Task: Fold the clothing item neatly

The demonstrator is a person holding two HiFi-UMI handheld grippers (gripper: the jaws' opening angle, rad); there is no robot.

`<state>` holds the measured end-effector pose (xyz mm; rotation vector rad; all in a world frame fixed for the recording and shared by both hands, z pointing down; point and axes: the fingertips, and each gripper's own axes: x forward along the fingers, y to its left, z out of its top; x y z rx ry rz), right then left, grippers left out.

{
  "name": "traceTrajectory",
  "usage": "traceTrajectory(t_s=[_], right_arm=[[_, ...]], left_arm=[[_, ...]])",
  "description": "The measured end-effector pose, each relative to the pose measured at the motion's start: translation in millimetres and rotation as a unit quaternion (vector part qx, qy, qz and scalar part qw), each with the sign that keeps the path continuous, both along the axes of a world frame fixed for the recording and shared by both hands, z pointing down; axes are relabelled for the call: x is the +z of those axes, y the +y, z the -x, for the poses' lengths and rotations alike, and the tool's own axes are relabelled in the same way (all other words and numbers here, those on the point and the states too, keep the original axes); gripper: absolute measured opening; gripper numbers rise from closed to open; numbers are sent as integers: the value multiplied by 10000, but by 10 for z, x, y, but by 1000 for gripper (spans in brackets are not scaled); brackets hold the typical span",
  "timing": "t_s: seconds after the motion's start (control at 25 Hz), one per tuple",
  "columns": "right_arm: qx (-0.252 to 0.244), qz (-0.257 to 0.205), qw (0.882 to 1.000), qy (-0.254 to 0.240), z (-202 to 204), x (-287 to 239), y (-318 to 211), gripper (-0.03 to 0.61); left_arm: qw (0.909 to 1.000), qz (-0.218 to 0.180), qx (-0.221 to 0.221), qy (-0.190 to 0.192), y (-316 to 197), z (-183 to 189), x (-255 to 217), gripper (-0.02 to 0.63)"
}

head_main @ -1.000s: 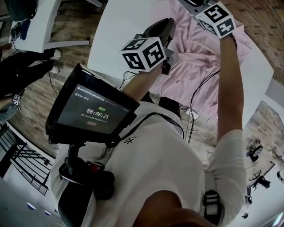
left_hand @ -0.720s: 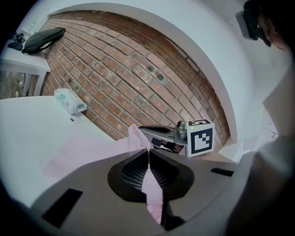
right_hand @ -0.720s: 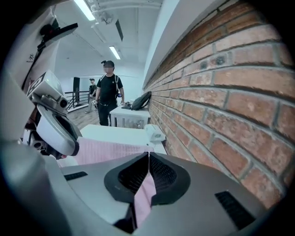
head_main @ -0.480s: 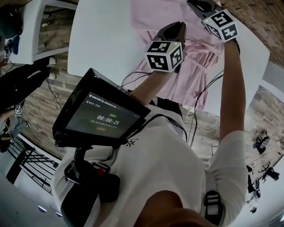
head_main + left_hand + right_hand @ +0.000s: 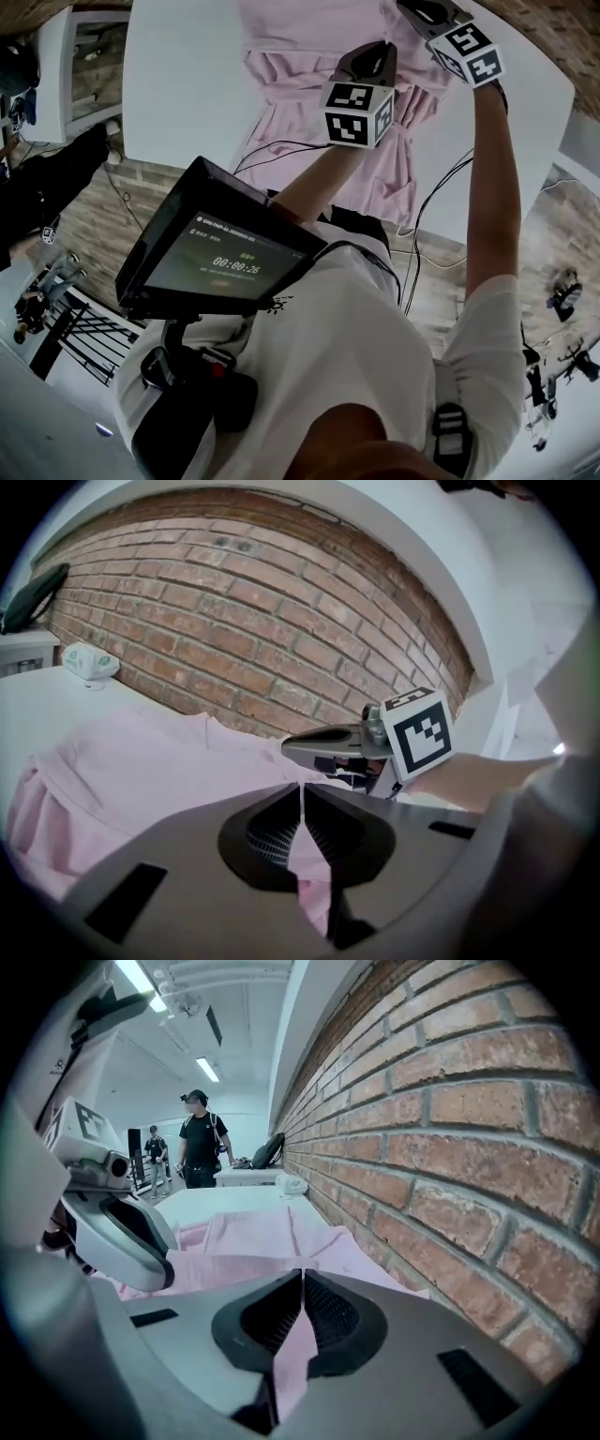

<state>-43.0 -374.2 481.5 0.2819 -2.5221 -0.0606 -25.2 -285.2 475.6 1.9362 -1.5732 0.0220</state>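
I had my left gripper (image 5: 367,58) and my right gripper (image 5: 422,9) out over the white table (image 5: 187,75), close beside each other, the right a little farther from me and nearer the brick wall (image 5: 244,621). Both were pinched shut on the pink clothing item (image 5: 291,84). In the left gripper view the ribbed pads met on a thin fold of the fabric, and a strip of pink showed below them. In the right gripper view the pads were likewise pressed together on a fold, with more cloth hanging under the jaws. A short stretch of the garment ran from one gripper across to the other, so I was holding it at two neighbouring spots on the same part. The rest of the garment lay spread on the tabletop beyond and to the left of my grippers, rumpled in soft ridges. Another part of it trailed back toward me under my forearms, to the table's near edge. Whether that end hung over the edge I couldn't tell. A small white object (image 5: 89,660) sat on the table by the wall, well apart from the cloth. A dark screen (image 5: 220,253) was mounted in front of my chest. Two people (image 5: 200,1138) stood far off past the end of the table.
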Motion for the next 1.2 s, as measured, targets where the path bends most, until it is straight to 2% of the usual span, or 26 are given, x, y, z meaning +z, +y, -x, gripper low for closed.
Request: traceTrajectory(t_s=[0.12,0.24,0.44,0.6,0.76,0.84,0.92,1.08,1.2], right_arm=[[-13,45,10000,50,-232,164,-30,15],[35,138,9999,46,-336,292,-43,16],[181,224,9994,184,-556,509,-82,17],[247,268,9988,323,-766,588,-81,17],[494,190,9972,519,-1061,488,-137,17],[691,205,9965,413,-1034,315,-161,17],[707,235,9969,269,-787,167,-119,17],[398,211,9989,160,-147,100,147,17],[171,270,9991,277,164,229,370,17]], left_arm=[[9998,148,129,-25,-35,-279,152,12],[9992,232,318,-124,7,-390,271,14],[9938,189,1030,-372,147,-669,314,156],[9901,144,1282,-552,238,-748,323,167],[9874,-53,1339,-837,115,-519,233,167],[9860,-111,1377,-937,-41,-304,179,167],[9863,-138,1322,-979,-204,-41,158,167],[9882,-206,1067,-1078,-388,464,142,167],[9870,76,1141,-1131,-434,699,268,163]])
